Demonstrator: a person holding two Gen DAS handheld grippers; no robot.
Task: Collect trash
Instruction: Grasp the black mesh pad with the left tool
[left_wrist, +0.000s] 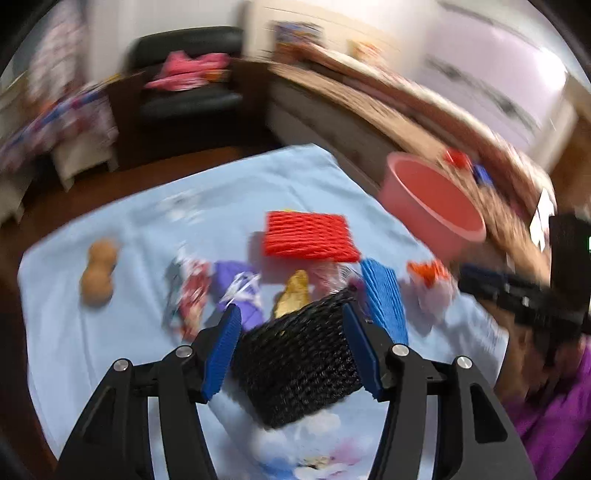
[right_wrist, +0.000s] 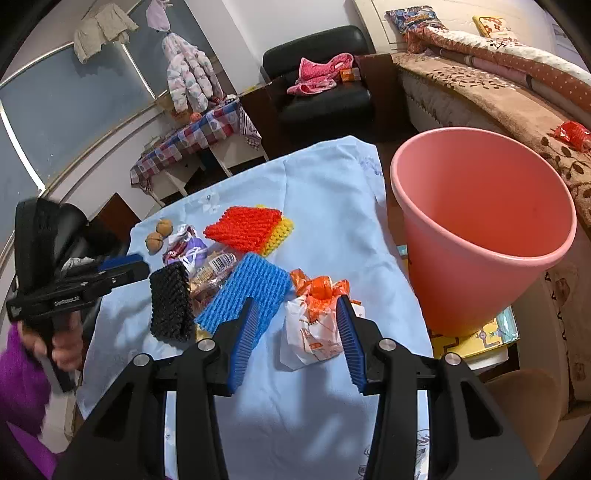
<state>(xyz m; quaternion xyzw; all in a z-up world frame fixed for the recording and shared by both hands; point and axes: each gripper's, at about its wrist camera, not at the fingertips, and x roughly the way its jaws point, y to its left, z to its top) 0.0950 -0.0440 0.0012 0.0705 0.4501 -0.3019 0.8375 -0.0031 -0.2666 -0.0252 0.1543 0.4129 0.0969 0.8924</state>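
Trash lies on a light blue cloth (right_wrist: 332, 192). In the blurred left wrist view my left gripper (left_wrist: 291, 310) is open, and a black foam net (left_wrist: 299, 365) shows between its blue pads. The right wrist view has that gripper (right_wrist: 136, 267) just left of the net (right_wrist: 170, 302), which lies flat. My right gripper (right_wrist: 295, 301) is open over a white-and-orange wrapper (right_wrist: 314, 332) on the cloth; its left pad is clear of it. Nearby lie a blue net (right_wrist: 243, 291), a red net (right_wrist: 243, 225) on a yellow one (right_wrist: 280, 232), and crumpled wrappers (right_wrist: 214, 269).
A pink bucket (right_wrist: 461, 288) stands tilted at the cloth's right edge on some books (right_wrist: 480, 339). Two walnuts (right_wrist: 159, 234) sit at the far left. A brown-covered bed (right_wrist: 498, 103) with a red wrapper (right_wrist: 570, 134) and a black chair (right_wrist: 321, 99) lie beyond.
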